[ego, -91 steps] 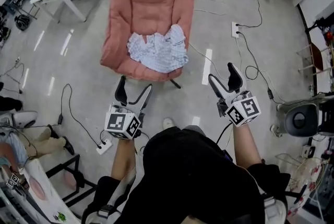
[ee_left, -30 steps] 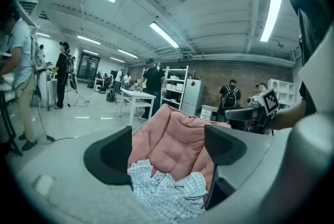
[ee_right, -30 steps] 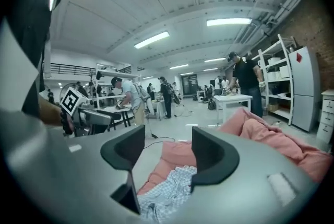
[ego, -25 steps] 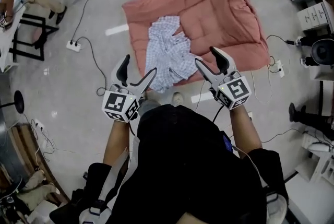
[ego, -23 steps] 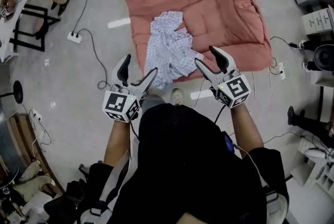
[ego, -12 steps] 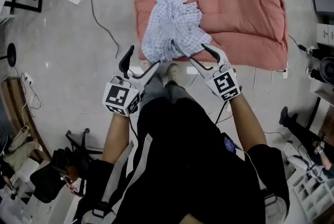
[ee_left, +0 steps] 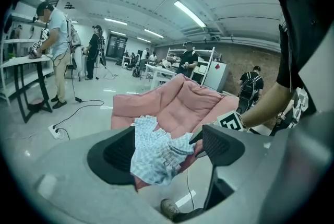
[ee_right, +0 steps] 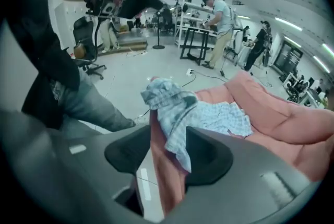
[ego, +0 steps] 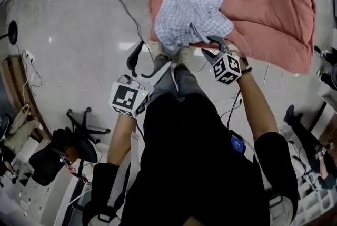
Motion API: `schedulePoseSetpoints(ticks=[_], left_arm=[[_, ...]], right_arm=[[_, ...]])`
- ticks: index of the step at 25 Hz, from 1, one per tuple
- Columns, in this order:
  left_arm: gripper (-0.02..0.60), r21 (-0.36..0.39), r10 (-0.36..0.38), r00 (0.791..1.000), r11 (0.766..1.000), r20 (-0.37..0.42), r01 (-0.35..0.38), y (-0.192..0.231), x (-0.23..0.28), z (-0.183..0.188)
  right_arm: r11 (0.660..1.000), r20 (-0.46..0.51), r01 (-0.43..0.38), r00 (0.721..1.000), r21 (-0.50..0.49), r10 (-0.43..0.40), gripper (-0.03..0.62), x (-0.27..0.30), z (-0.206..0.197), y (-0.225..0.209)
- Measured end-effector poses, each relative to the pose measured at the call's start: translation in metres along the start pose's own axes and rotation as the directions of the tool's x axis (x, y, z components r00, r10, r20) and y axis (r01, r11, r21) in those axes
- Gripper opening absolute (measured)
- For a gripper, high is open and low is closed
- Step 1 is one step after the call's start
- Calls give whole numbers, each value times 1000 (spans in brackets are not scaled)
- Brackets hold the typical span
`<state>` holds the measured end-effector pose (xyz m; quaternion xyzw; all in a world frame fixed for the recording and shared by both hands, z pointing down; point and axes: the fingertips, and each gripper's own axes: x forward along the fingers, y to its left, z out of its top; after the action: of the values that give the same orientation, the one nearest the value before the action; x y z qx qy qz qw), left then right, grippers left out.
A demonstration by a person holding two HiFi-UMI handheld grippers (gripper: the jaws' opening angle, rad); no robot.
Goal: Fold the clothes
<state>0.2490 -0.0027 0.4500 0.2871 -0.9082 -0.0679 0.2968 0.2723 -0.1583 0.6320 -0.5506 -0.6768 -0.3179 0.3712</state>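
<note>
— First entry: what do we fail to see?

— One shirt [ego: 192, 3], crumpled on one cushion [ego: 268, 3], its hem spilling over the near edge. We cannot sort sleeves from collar in the bunching. The head view crops the cushion's far side.

— Materials?

— Thin pale-blue checked cloth and pink quilted padding.

— Tools, counted?

— We list two. Right gripper [ego: 206, 46]: jaws just closing, astride hem and cushion edge, not yet pinching. Left gripper [ego: 155, 53]: jaws wide apart after narrowing slightly, empty, near the cushion's corner.
</note>
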Motion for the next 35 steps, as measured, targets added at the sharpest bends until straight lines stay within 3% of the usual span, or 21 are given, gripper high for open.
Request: schedulePoseSetpoints(ticks=[8, 12, 19, 26, 30, 35], left_arm=[[400, -11, 3, 1000, 1000, -25, -3, 6, -7, -28], [399, -16, 8, 999, 1000, -48, -9, 13, -10, -37], [399, -9, -62, 994, 998, -88, 61, 8, 11, -58], [388, 27, -152, 977, 987, -147, 157, -14, 48, -77], [374, 31, -184, 962, 981, -204, 194, -24, 74, -100], [307, 55, -196, 937, 974, -289, 221, -31, 110, -131]], right_arm=[[994, -152, -37, 988, -101, 21, 203, 40, -30, -2], [995, -175, -31, 985, -91, 15, 139, 46, -36, -6], [987, -254, -23, 967, -158, -18, 130, 45, -52, -3], [995, -185, 26, 982, -101, -44, 49, 23, -31, -10], [998, -105, 56, 993, 22, -53, 43, 2, -17, -20], [985, -41, 99, 995, 141, -94, 43, -18, -8, -41]])
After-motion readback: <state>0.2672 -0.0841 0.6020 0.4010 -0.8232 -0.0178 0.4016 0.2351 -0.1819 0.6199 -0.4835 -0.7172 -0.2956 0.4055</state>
